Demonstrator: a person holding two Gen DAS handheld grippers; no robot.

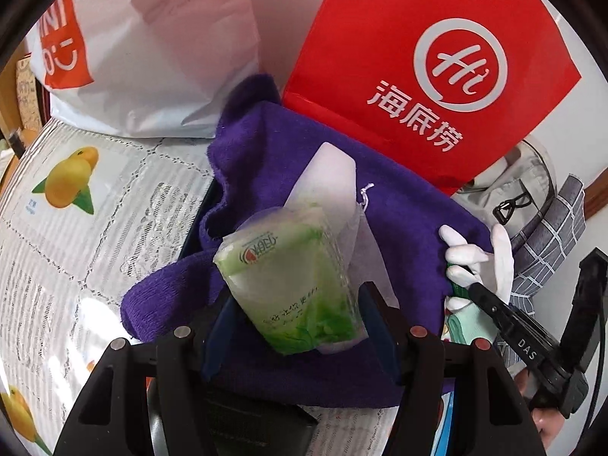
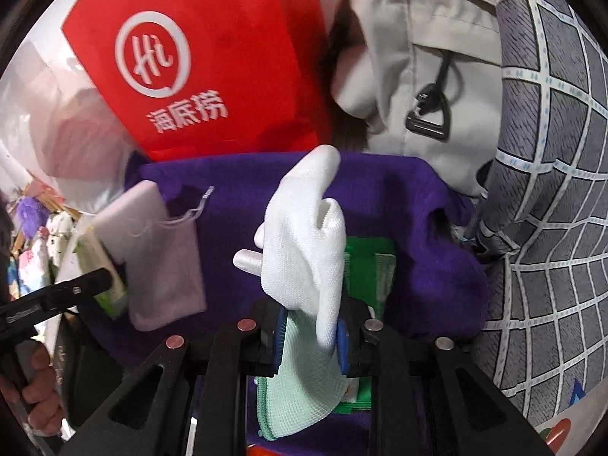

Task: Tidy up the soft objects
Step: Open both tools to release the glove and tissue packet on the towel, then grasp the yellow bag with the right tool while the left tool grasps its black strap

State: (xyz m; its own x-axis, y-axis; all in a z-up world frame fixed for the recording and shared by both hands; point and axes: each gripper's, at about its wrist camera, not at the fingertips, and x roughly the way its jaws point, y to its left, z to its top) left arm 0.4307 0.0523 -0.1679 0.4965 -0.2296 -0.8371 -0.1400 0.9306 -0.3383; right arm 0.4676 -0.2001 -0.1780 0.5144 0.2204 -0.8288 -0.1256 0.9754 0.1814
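Note:
My left gripper (image 1: 300,323) is shut on a green tissue packet (image 1: 292,285), pinched between its blue pads together with a pale drawstring pouch (image 1: 326,178) that stands up behind it. Both hang over a crumpled purple towel (image 1: 399,220). My right gripper (image 2: 307,334) is shut on a white glove (image 2: 304,235) with a pale green cuff, its fingers pointing up and away. The glove (image 1: 475,254) also shows at the towel's right edge. Under the glove a green packet (image 2: 364,262) lies on the towel (image 2: 380,197). The packet (image 2: 106,288) and pouch (image 2: 163,266) hang at the left.
A red paper bag (image 1: 418,57) with a white logo stands behind the towel, a white plastic bag (image 1: 152,57) to its left. A beige bag (image 2: 425,76) with a black buckle and grey checked fabric (image 2: 551,190) crowd the right. A lace tablecloth (image 1: 76,209) with fruit prints spreads left.

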